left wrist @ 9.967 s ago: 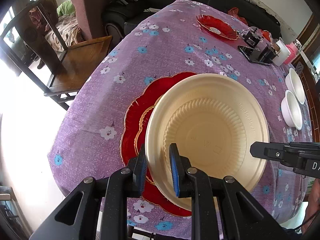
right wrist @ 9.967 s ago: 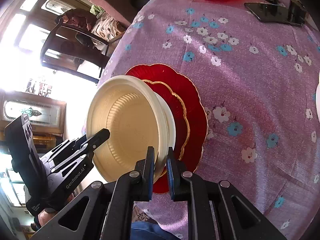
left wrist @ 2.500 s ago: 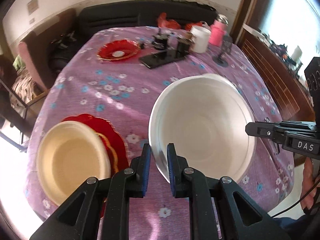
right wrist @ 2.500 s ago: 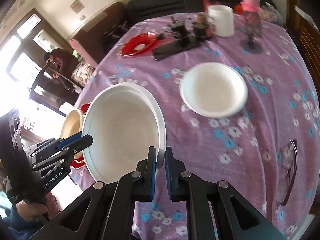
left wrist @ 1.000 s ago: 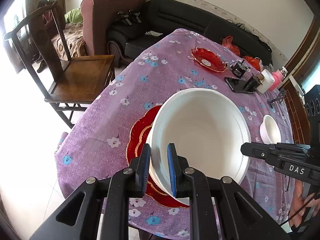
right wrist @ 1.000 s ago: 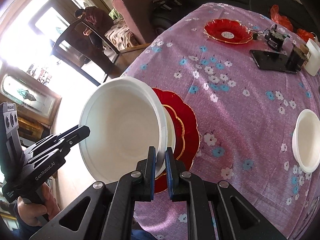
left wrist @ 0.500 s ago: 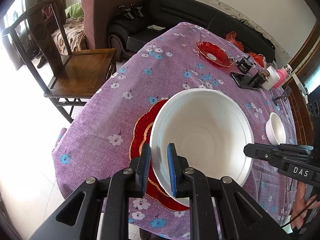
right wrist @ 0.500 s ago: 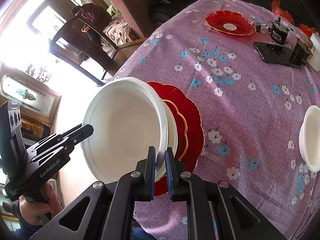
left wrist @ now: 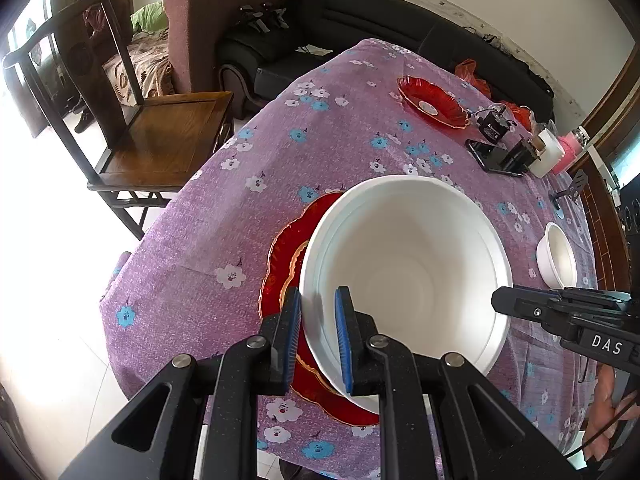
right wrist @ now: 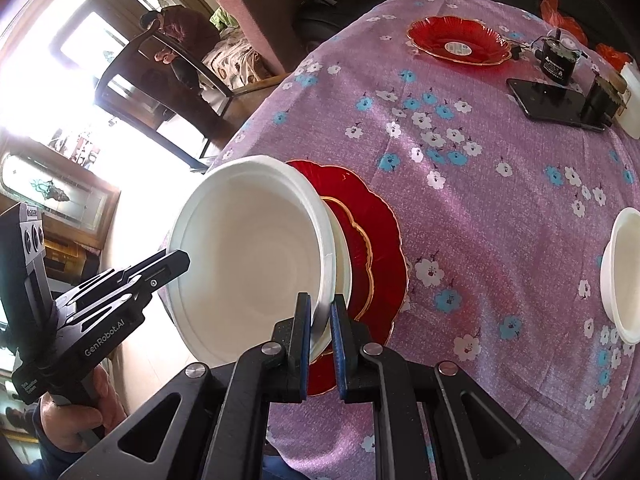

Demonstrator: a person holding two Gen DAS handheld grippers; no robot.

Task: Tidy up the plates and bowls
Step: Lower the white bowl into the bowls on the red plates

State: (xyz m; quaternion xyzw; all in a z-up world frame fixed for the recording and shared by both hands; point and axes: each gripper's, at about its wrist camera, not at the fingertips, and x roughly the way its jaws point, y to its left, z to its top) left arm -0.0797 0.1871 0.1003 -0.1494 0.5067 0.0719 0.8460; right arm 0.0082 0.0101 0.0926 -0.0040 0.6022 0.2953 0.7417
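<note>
White bowls (left wrist: 404, 264) number two, red plates (left wrist: 280, 264) two.

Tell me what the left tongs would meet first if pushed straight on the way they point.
Probably the red plate under the white bowl that the left tongs already clamp; depth is unclear.

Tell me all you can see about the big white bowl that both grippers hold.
The big white bowl is round, deep and plain, seemingly thin plastic or foam, with a stepped rim, and empty. The left gripper and right gripper pinch opposite sides of its rim. It sits slightly tilted over the red scalloped plates near the table's edge; whether it rests there is unclear.
</note>
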